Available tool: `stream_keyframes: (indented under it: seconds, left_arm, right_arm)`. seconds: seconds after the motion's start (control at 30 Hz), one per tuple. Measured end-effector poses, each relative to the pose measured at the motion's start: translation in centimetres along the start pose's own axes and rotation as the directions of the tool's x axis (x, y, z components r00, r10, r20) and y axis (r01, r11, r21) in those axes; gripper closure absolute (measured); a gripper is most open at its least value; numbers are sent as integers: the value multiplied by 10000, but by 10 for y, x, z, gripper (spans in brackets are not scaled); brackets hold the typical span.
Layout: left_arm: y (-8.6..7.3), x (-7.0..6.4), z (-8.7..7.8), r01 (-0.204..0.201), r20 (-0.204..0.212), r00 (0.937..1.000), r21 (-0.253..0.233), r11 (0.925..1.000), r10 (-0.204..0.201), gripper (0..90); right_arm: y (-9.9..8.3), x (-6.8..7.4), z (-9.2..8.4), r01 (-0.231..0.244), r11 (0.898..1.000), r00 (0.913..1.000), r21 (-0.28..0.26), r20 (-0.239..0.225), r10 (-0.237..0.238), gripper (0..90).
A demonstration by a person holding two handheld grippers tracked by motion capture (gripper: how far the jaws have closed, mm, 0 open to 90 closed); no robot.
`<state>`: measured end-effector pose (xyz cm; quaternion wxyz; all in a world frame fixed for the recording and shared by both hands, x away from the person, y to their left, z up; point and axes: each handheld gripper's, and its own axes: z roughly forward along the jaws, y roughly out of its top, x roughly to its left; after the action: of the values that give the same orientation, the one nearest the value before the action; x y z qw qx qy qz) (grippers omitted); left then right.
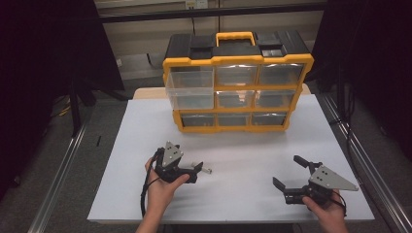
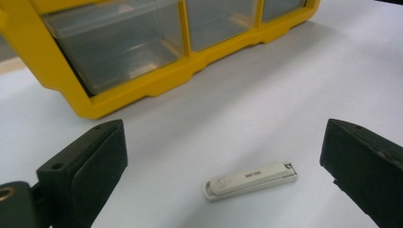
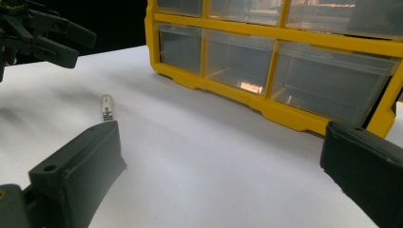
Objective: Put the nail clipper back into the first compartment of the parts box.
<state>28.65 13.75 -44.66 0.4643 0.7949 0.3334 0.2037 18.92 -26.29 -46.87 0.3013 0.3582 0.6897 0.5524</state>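
Observation:
A small white nail clipper [image 1: 207, 170] lies flat on the white table [image 1: 243, 145], just right of my left gripper [image 1: 197, 171]. In the left gripper view the clipper [image 2: 251, 179] rests between and a little ahead of the wide-open jaws of the left gripper [image 2: 223, 140], touching neither. My right gripper [image 1: 288, 172] stands open near the table's front right with nothing in it [image 3: 223, 137]. From the right gripper view the clipper [image 3: 107, 108] lies far off, with the left gripper [image 3: 80, 46] beyond it.
A yellow and black drawer organizer [image 1: 237, 82] with clear drawers stands at the back middle of the table. Its top-left drawer [image 1: 190, 91] is pulled out toward me. Bare white table lies between the organizer and both grippers.

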Motion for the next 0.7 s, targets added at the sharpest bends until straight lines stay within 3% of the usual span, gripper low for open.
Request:
stream_keyframes:
  seconds: [0.23, 0.5, 0.7]
  left_arm:
    - [2, 1, 8, 604, 447, 9970, 661, 9960, -634, 19]
    - [2, 0, 16, 494, 570, 9967, 1329, 9899, -574, 26]
    - [1, 2, 23, 514, 987, 9927, 1712, 9839, -690, 62]
  right_arm:
    - [0, 0, 0, -12, 10000, 10000, -4, -24, 12, 0]
    - [0, 0, -1, -5, 10000, 10000, 6, -16, 5, 0]
    - [0, 0, 0, 18, 10000, 10000, 29, -14, -18, 0]
